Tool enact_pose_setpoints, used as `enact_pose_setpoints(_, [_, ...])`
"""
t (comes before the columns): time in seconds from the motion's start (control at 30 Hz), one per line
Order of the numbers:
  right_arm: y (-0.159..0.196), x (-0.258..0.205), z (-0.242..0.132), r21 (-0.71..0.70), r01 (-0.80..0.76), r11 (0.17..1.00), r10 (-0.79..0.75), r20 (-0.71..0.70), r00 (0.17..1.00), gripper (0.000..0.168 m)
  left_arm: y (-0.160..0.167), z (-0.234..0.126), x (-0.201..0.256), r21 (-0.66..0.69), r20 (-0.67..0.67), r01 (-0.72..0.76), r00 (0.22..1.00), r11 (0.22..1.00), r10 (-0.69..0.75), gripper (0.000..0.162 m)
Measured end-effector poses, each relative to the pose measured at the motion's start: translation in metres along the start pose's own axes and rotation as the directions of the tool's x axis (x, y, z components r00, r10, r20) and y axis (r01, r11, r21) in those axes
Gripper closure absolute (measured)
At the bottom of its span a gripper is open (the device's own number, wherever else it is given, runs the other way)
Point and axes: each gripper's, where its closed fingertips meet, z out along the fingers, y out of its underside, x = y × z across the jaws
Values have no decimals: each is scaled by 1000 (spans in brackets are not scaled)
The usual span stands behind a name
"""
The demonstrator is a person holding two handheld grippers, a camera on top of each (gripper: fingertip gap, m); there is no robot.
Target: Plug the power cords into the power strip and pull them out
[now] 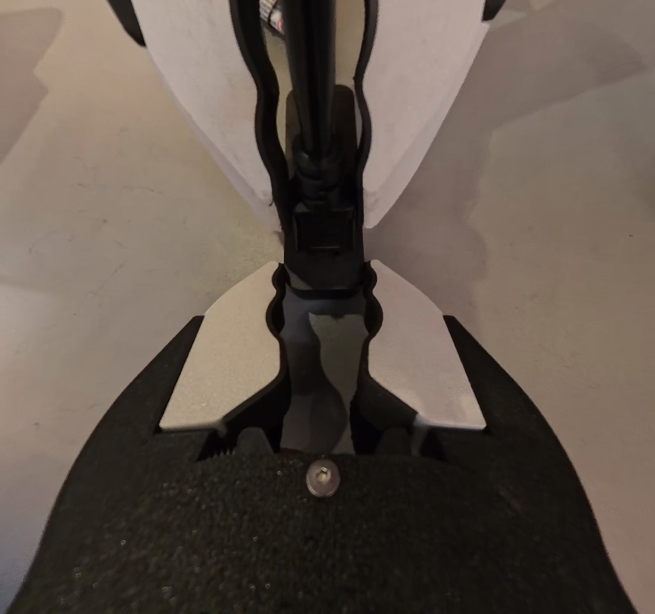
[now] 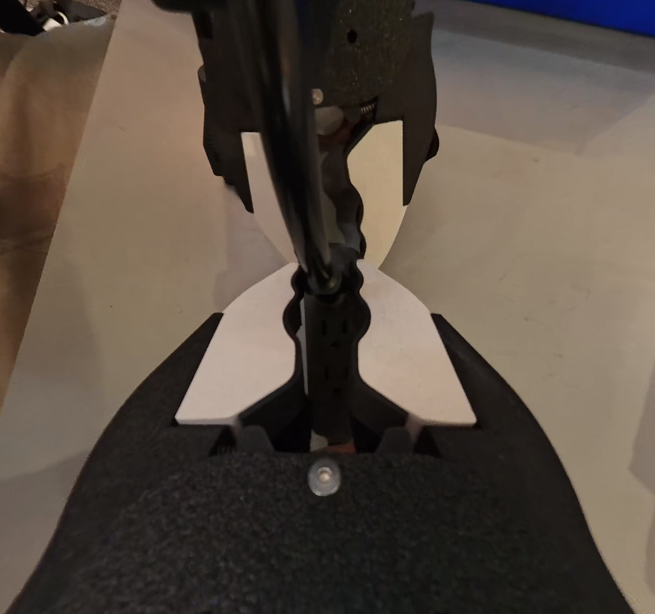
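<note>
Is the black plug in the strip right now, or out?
Cannot tell. The left gripper and right gripper, facing each other, are shut on the black power strip. The plug sits at it; prongs are hidden.

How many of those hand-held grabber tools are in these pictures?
2. The left gripper fills its own view, jaws closed on a black plug; the right gripper faces it tip to tip, jaws closed around the black power strip. None seems hidden.

Left gripper and right gripper meet tip-to-tip, both clamped.
</note>
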Motion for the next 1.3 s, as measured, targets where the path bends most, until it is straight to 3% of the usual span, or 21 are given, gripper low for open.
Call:
enact_pose_setpoints(0.1, [1,-6,-4,-67,-29,997,31,26,999,132,0,0,0,0,3,-2,1000,1000,2,120])
enact_pose_setpoints(0.33, [-8,2,-25,-135,33,990,-41,-57,998,149,0,0,0,0,1,-1,1000,1000,1,120])
enact_pose_setpoints(0.6, [-71,-13,-81,135,98,986,-90,-68,994,147,0,0,0,0,1,0,1000,1000,0,120])
enact_pose_setpoints(0.7, [-78,-14,-82,103,129,986,-118,-106,987,146,0,0,0,0,-1,1,1000,1000,-1,120])
enact_pose_setpoints(0.83, [-77,-10,-85,65,213,975,-198,-189,962,158,0,0,0,0,2,-1,1000,1000,1,120])
enact_pose_setpoints(1.0, [-61,-23,-94,86,252,964,-237,-153,959,168,0,0,0,0,2,1,1000,1000,-1,120])
enact_pose_setpoints(1.07, [-38,-28,-88,-11,247,969,-247,-107,963,168,0,0,-1,-1,-5,15,1000,1000,-15,120])
enact_pose_setpoints(1.13, [-25,-18,-82,-64,260,963,-268,-181,946,168,0,0,-1,-1,-1,10,1000,1000,-10,120])
enact_pose_setpoints(1.2, [-28,-14,-81,-19,240,971,-238,-219,946,168,0,0,-1,-1,0,10,1000,1000,-10,120])
enact_pose_setpoints(1.3, [-56,-11,-88,139,196,971,-154,-265,952,145,0,0,-1,-1,-1,11,1000,1000,-11,120])
